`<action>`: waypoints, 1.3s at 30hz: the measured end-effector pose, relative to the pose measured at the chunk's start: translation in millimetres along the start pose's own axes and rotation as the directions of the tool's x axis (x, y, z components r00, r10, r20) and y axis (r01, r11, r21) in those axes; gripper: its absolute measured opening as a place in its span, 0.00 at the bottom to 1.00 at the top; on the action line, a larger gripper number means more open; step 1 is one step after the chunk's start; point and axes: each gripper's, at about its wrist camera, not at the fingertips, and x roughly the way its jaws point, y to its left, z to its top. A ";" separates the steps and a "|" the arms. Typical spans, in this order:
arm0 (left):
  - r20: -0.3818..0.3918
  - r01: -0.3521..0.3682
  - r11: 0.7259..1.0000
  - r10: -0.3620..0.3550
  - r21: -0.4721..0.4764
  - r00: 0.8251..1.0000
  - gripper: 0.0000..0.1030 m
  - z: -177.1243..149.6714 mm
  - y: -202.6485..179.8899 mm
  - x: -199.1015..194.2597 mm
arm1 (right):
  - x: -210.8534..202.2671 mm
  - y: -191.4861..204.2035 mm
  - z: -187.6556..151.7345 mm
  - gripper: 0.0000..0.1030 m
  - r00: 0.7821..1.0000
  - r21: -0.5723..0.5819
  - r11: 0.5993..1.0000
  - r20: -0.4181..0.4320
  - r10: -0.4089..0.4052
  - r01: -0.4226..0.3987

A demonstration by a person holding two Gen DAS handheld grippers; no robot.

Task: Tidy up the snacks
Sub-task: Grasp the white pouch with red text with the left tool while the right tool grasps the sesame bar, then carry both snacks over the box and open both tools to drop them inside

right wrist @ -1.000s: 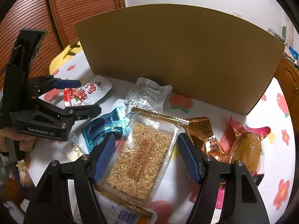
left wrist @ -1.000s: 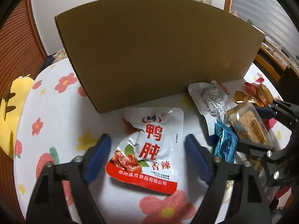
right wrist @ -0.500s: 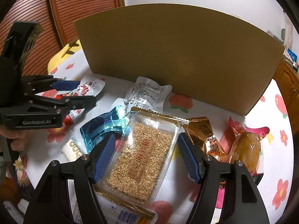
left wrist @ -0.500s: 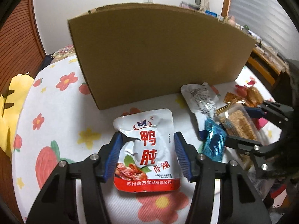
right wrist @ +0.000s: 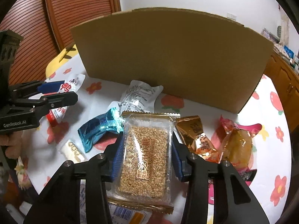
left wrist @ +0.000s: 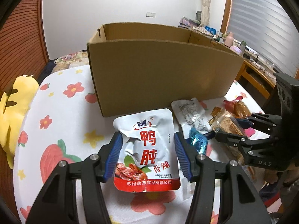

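On a flower-print cloth (left wrist: 56,115) before an open cardboard box (left wrist: 160,71), the left gripper (left wrist: 147,155) clamps a white-and-red pouch (left wrist: 147,149), long axis running near to far, logo end toward the box; the right gripper (right wrist: 146,155), jaws closing, pinches a sesame candy pack (right wrist: 147,155) lengthwise, likewise aimed boxward. Loose snacks lie around both.

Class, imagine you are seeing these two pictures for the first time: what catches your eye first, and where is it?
The big open cardboard box stands at the back of the flowered tablecloth. In front, the left tongs grip a white and red snack pouch, while the right tongs, closing, hold a clear sesame candy pack among scattered wrappers.
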 end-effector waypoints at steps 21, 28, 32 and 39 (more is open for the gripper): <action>0.149 0.028 1.000 -0.029 0.006 0.988 0.54 26.9 -24.5 -42.5 | -66.4 -17.8 2.3 0.43 0.988 0.049 0.999 0.150 -0.027 0.019; 0.191 0.027 1.000 -0.028 0.011 0.981 0.54 44.2 -25.5 -52.8 | -87.5 -23.2 12.5 0.43 0.980 0.051 0.999 0.195 -0.030 0.020; 0.209 0.020 1.000 -0.021 0.011 0.978 0.54 51.4 -25.4 -57.5 | -96.9 -23.3 18.1 0.43 0.975 0.042 0.999 0.219 -0.033 0.025; 0.236 0.018 1.000 -0.018 0.003 0.971 0.54 60.5 -23.1 -62.5 | -107.3 -22.5 24.0 0.43 0.969 0.032 0.999 0.244 -0.039 0.032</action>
